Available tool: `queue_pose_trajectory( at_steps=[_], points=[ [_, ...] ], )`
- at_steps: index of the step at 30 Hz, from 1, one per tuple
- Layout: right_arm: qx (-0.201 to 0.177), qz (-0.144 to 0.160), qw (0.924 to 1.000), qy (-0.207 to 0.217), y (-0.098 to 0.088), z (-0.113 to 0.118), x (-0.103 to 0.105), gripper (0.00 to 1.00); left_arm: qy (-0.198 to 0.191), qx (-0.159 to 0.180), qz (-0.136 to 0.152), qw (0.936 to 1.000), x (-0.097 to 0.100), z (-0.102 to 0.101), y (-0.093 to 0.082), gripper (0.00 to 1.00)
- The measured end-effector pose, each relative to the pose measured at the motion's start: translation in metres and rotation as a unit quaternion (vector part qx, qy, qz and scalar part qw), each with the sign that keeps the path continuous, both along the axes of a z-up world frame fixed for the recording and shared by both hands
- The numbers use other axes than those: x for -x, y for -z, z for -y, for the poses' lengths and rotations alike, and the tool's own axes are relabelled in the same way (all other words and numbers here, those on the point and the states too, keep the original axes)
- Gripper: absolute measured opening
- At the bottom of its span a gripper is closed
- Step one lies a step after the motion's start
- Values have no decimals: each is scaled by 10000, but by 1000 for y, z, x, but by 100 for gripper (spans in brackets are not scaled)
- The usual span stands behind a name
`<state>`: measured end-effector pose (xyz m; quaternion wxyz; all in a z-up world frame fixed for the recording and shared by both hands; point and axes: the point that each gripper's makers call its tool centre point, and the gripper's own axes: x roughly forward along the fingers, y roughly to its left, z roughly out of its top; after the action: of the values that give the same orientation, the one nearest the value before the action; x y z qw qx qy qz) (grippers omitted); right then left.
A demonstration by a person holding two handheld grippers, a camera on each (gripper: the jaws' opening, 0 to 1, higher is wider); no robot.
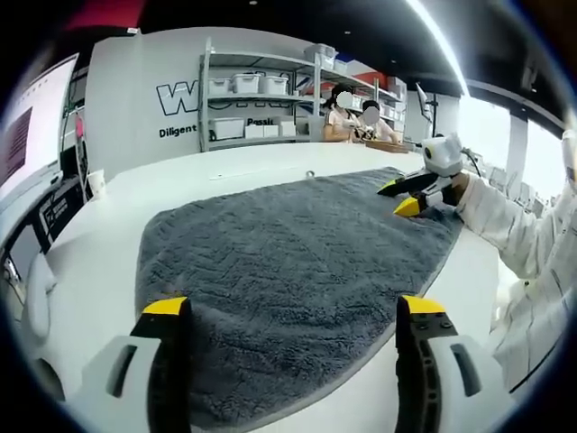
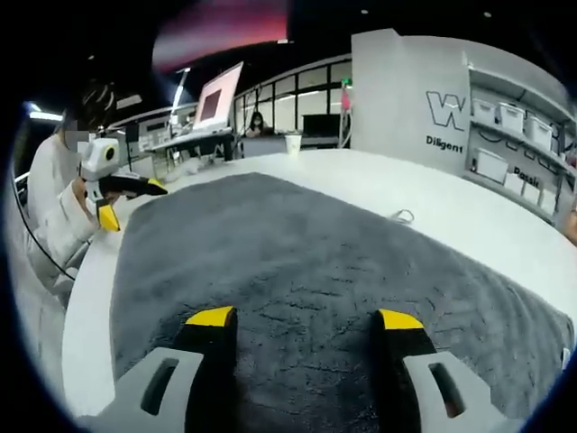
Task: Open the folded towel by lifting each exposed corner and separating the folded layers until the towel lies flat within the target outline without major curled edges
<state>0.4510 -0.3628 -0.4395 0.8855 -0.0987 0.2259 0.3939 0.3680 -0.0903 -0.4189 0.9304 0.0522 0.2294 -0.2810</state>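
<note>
A dark grey fluffy towel [image 1: 288, 244] lies spread out on the white table [image 1: 108, 262], its surface mostly flat. My left gripper [image 1: 294, 311] is open above the towel's near edge, with only towel pile showing between its yellow-tipped jaws. In the left gripper view my right gripper [image 1: 398, 197] sits at the towel's far right edge, held by a hand in a white sleeve, jaws apart. The right gripper view has the towel [image 2: 297, 262] running away under my open right gripper [image 2: 306, 317]. My left gripper [image 2: 132, 203] appears at the far left edge there.
Metal shelves [image 1: 248, 99] with white bins stand by a lettered wall, and people sit at a far table [image 1: 356, 122]. A paper cup [image 1: 96, 183] stands at the table's left edge. A thin cable [image 2: 401, 216] lies on the table beside the towel. A monitor [image 2: 216, 99] stands behind.
</note>
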Motion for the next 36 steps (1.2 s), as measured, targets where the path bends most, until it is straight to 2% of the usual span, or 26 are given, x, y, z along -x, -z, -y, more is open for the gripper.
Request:
queue_pose_trajectory(
  at_steps=[14, 20, 26, 30, 34, 36],
  points=[
    [24, 2, 10000, -33, -1, 0, 0, 56, -110, 85, -88, 9999, 0, -1, 6, 90],
    [-61, 129, 9999, 38, -16, 7, 5, 49, -153, 119, -36, 9998, -2, -4, 3, 89],
    [-10, 223, 9993, 295, -26, 34, 16, 54, -189, 156, -45, 9997, -4, -1, 6, 89],
    [50, 271, 9984, 499, -28, 54, 26, 55, -216, 6, -56, 9997, -6, 0, 11, 89],
    [88, 228, 9978, 621, -25, 68, 37, 56, -302, 52, -40, 9995, -11, -1, 13, 88],
    [152, 200, 9973, 693, -22, 74, 43, 56, -356, -73, -84, 9993, -12, -4, 18, 87]
  ],
)
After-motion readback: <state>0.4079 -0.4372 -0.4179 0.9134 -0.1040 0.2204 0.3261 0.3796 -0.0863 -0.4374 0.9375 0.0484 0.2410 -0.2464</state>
